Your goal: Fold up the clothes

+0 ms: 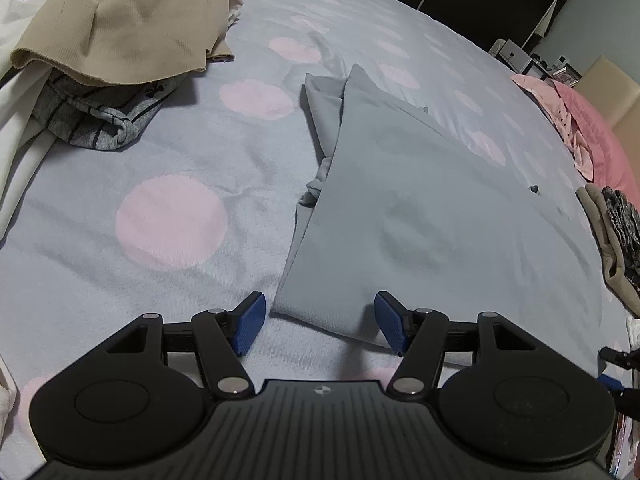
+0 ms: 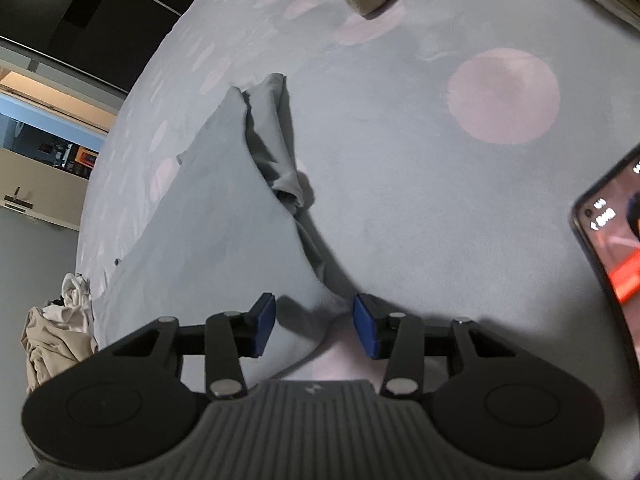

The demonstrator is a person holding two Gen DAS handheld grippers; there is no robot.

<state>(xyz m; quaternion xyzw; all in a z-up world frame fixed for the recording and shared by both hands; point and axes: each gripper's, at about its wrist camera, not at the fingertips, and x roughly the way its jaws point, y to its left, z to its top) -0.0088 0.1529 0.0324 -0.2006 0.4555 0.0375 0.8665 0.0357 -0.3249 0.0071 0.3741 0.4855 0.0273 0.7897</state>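
Your left wrist camera is looking steeply down along its fingers, close over the bedsheet (image 1: 168,216), facing the grey garment's (image 1: 420,216) near corner. Your right wrist camera is angling down likewise, rolled, close above another corner. Both views are sharing that grey garment (image 2: 224,220) and spotted sheet.

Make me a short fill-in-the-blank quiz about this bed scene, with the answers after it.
1. The bedsheet is pale blue with large ____ dots.
2. The grey garment lies on the bed with a corner between the left tongs, whose blue pads stand ____ rather than clamped.
3. On top of the striped grey clothing lies a ____ garment.
4. At the edge of the right wrist view, a ____ with a lit screen shows.

Answers: pink; open; beige; phone
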